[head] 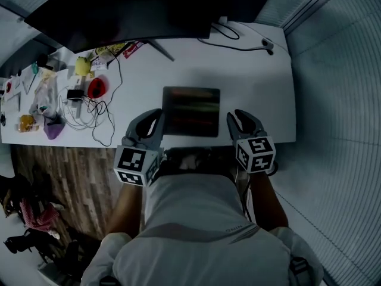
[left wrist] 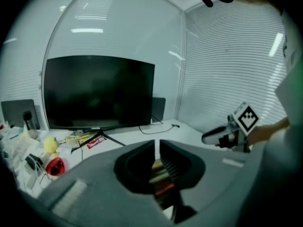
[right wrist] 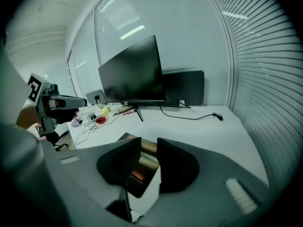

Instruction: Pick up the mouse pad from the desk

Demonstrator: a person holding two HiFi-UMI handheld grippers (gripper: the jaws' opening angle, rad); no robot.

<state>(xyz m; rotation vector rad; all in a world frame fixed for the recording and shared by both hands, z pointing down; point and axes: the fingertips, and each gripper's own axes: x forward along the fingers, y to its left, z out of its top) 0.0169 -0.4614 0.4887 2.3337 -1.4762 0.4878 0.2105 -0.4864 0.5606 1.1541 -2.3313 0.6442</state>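
Mouse pad (head: 191,111): flat on desk (head: 262,88), frame centre, long axis left-right. Left gripper (head: 156,114): jaws closed, empty, just beside its left edge. Right gripper (head: 238,115): jaws slightly apart, empty, near right edge.

- You see dim, blue-grey views; the tabletop (head: 250,76) is brightest.
- Ceiling-light strips (left wrist: 86,30) reflect in the glass wall (left wrist: 123,18).
- Fisheye bends edges; corners go black.

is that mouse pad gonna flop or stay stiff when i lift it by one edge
Probably floppy: the mouse pad looks like a thin sheet lying flat on the desk, so a one-edge lift would likely let it droop. Being so thin, it is probably light. Its sheeny top may be slick, so it could slide if pushed.
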